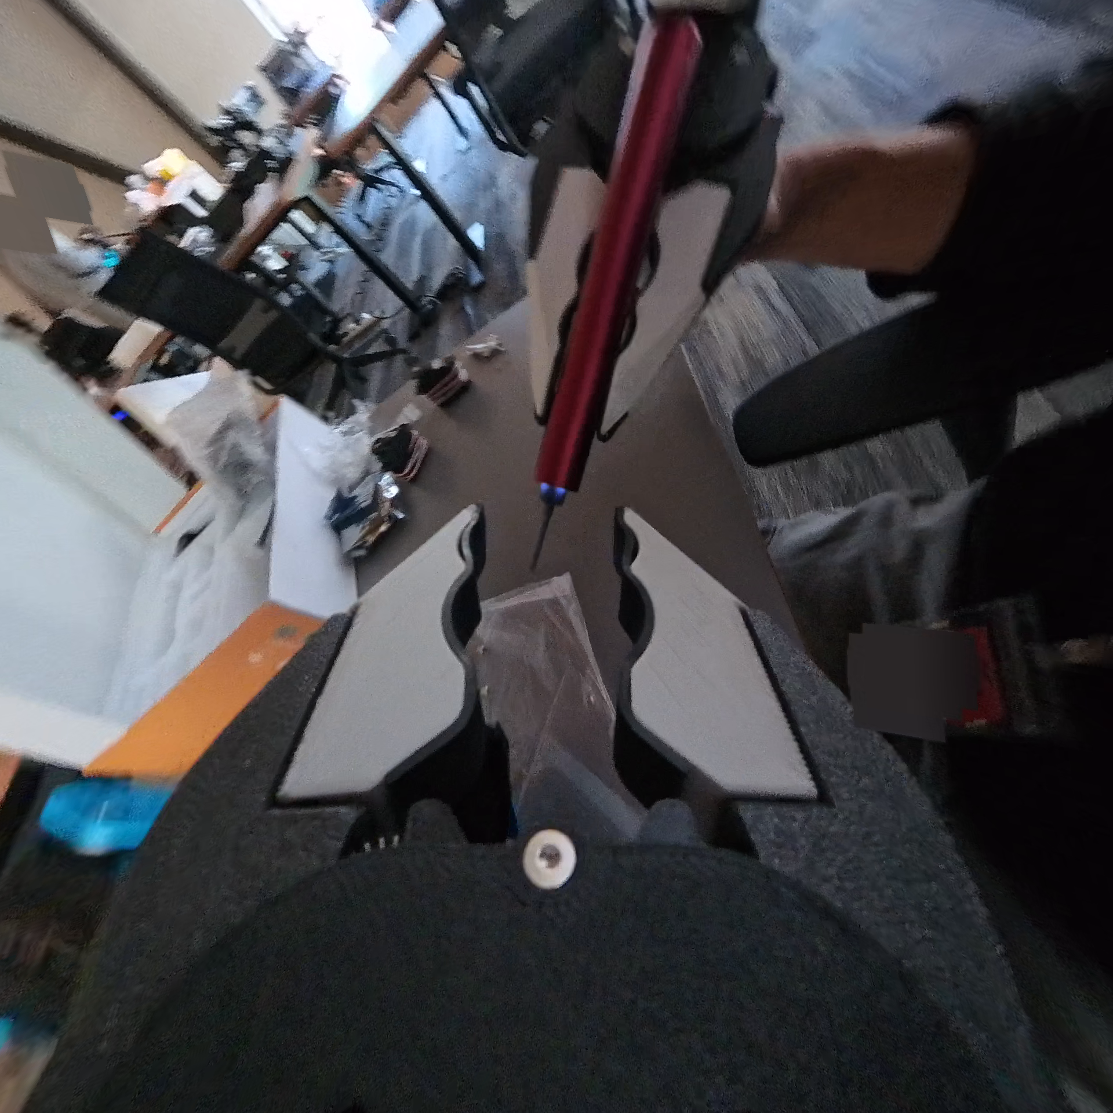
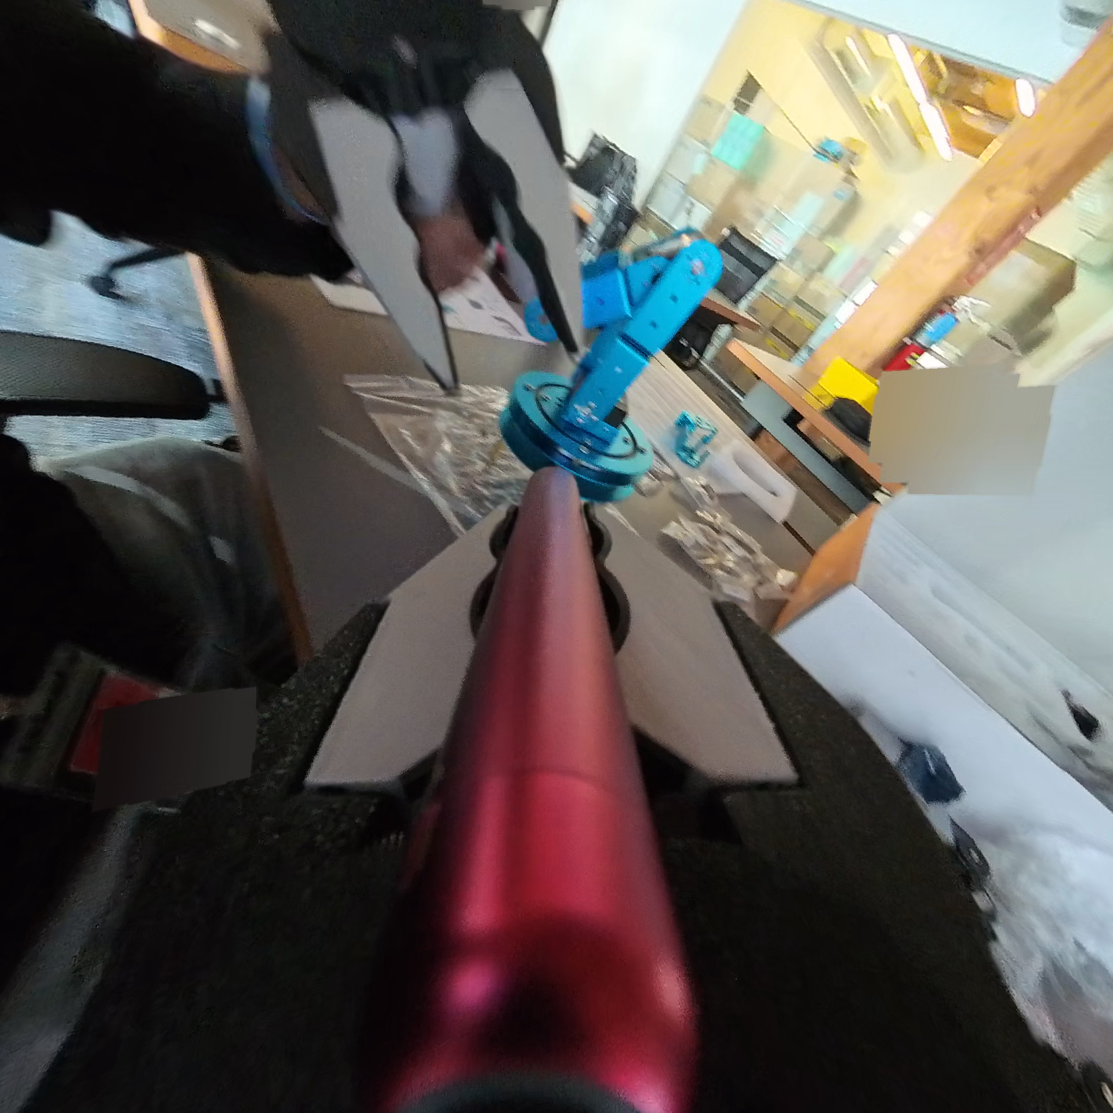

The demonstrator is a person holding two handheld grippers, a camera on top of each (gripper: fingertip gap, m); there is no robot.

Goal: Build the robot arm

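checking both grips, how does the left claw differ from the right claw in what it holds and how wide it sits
The left claw sits open around a clear plastic bag; the right claw is shut on a red screwdriver. The left's load is limp, the right's rigid. Both have grey fingers.

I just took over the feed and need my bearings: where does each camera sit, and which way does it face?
Left wrist view: on the left gripper, looking along its open fingers over a clear bag and the table toward the right gripper; a forearm shows.
Right wrist view: on the right gripper, looking along the red screwdriver toward a blue arm and the left gripper; a dark sleeve shows.
Shared: both grippers, screwdriver, table.
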